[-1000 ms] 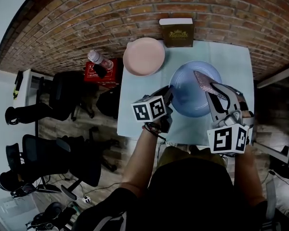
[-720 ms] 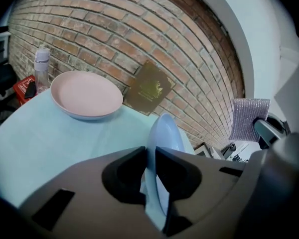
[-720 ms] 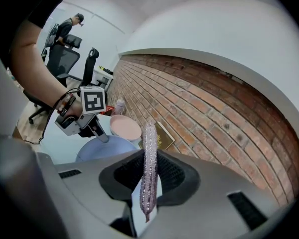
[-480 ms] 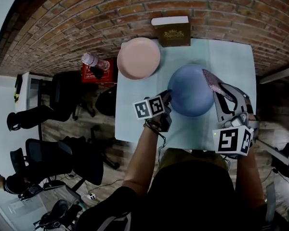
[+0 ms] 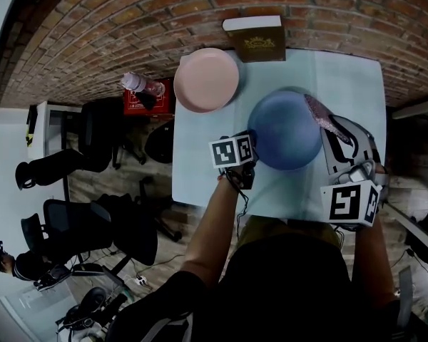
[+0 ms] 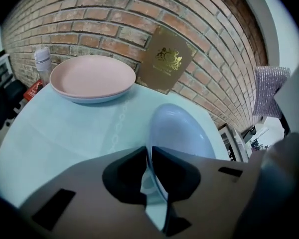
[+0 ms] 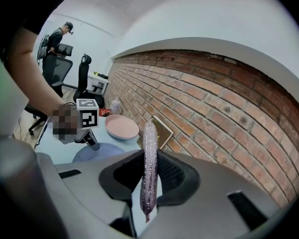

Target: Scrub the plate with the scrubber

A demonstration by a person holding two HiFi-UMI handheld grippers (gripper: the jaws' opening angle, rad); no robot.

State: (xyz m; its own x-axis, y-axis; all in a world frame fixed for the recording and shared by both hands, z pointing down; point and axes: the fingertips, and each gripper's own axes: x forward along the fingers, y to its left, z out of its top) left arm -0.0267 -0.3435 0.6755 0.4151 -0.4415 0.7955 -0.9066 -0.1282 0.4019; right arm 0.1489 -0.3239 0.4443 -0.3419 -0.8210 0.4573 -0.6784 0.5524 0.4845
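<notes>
Blue plate lies on the pale table, its left rim caught between the 2 jaws of the left gripper, which have just been closing on that edge. At the blue plate's right rim, a glittering purple scrubber sticks out edge-on from the right gripper, whose 2 jaws are clamped on it; whether the scrubber touches the plate cannot be told. Up and left of the blue plate, close but apart, rests 1 pink plate. Beyond the blue plate, a brown book leans on the brick wall. Farther left of the blue plate, off the table, stands a clear bottle.
</notes>
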